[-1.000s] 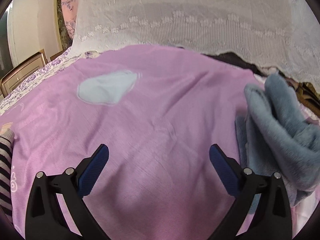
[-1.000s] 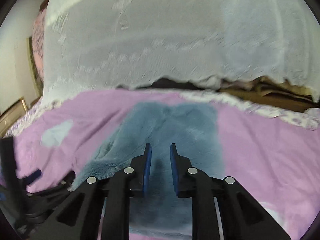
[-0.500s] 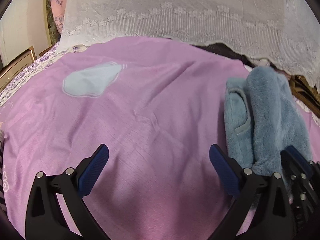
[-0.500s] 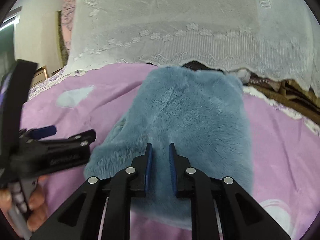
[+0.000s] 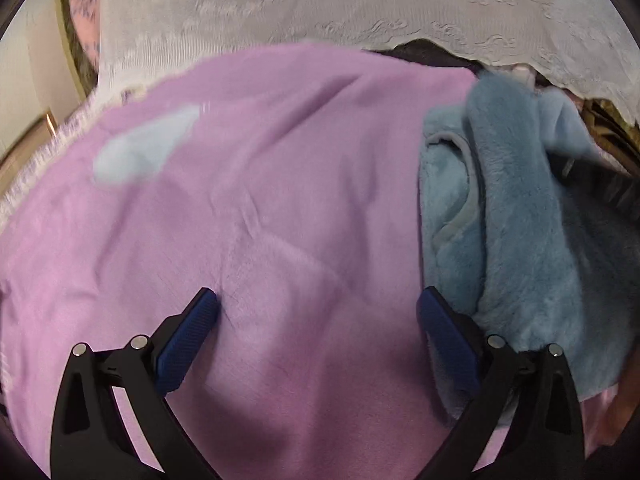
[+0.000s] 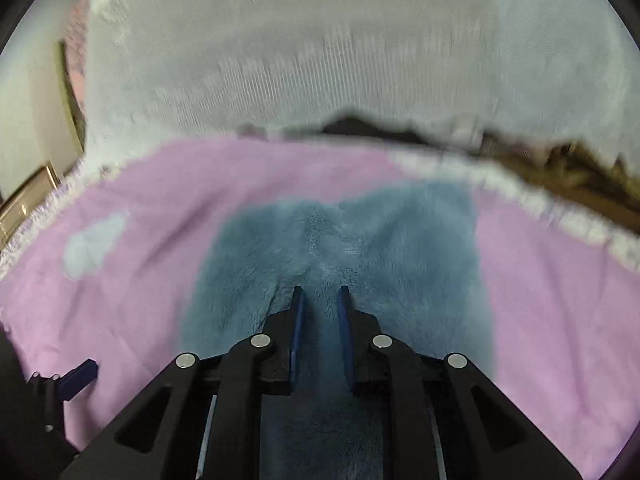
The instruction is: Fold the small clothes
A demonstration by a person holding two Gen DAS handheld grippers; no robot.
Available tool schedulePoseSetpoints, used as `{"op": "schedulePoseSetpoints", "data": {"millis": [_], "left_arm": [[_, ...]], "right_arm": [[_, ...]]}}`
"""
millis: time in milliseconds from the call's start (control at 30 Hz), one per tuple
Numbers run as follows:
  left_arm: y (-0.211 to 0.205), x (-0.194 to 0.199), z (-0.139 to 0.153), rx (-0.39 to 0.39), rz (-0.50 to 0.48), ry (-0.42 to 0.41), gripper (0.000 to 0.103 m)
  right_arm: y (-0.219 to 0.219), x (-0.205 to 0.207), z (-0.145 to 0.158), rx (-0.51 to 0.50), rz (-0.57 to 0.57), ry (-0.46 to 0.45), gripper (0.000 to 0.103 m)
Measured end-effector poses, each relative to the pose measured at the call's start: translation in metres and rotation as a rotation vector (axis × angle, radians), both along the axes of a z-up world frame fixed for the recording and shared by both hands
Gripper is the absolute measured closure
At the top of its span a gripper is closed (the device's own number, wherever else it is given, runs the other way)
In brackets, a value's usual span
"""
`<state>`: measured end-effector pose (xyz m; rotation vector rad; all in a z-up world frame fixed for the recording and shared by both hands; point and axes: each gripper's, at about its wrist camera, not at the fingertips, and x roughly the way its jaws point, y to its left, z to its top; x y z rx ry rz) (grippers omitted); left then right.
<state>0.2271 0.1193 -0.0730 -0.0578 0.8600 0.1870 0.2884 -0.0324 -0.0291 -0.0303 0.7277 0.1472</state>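
Two tongs worked the bed: the right tongs [image 6: 320,300] were nipped on the fluffy blue fleece garment [image 6: 340,256], the left tongs [image 5: 316,312] gaped empty beside it. Spread on the pink bedsheet [image 5: 260,200], it looked partly folded, more folding due. White lace curtain [image 6: 340,60] beyond.

White lace drape [image 5: 360,4] (wooden furniture [image 6: 24,200] leftward)

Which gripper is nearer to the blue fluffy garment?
Right. The right gripper is shut on the blue fluffy garment; the left gripper is open over the pink sheet beside it.
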Motion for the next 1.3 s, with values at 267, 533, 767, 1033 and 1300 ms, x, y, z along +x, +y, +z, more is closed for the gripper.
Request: {"op": "schedulePoseSetpoints", "data": {"millis": [267,533,767,1033,1300], "left_arm": [[-0.005,-0.006,0.000,0.026,-0.019,-0.030,0.005],[-0.002,-0.007,0.002,0.022,-0.018,-0.034,0.005],[-0.004,-0.009,0.003,0.033,-0.024,-0.043,0.005],[-0.005,-0.009,0.003,0.042,-0.026,-0.048,0.005],[-0.007,-0.019,0.007,0.066,-0.029,-0.075,0.005]], "right_arm": [[-0.013,-0.022,0.005,0.066,-0.006,-0.099,0.086],[-0.045,-0.083,0.025,0.030,-0.013,-0.218,0.074],[-0.067,-0.092,0.002,0.037,-0.036,-0.130,0.072],[-0.065,-0.090,-0.008,0.036,-0.043,-0.121,0.072],[-0.071,-0.114,-0.005,0.062,-0.061,-0.199,0.065]]}}
